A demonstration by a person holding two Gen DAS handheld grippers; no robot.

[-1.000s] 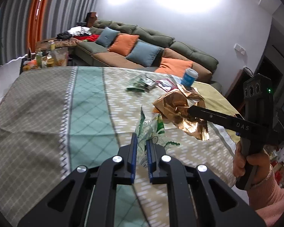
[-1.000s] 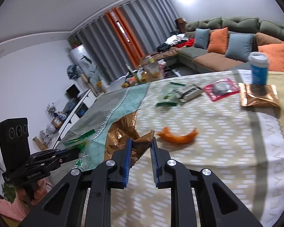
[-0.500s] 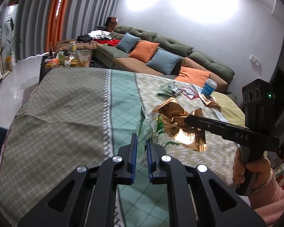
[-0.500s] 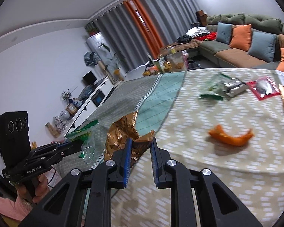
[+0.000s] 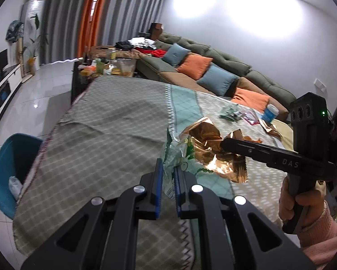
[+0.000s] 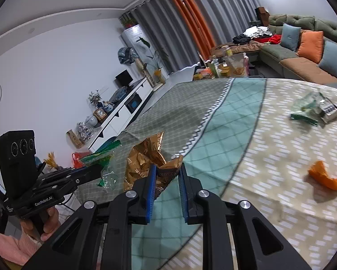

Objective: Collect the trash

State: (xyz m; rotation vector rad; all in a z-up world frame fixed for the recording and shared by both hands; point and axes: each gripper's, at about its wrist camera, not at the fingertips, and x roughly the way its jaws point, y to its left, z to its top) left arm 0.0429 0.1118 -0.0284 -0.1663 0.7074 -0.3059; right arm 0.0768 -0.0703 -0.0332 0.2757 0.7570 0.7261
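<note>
Holding two wrappers above the desk (image 5: pixel 105 135): left gripper (image 5: pixel 167 168) pinches one green wrapper (image 5: pixel 179 153), right gripper (image 6: pixel 166 168) clamps one copper wrapper (image 6: pixel 146 159). One blue bin (image 5: pixel 2 168) (cut off) at nine o'clock; one orange peel (image 6: pixel 328 177) at three o'clock.

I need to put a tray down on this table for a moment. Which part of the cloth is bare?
The grey checked end of the tablecloth, between the teal band and the edge above the blue bin, is bare. The beige end is crowded: green wrappers, orange peel, blue cup.
</note>
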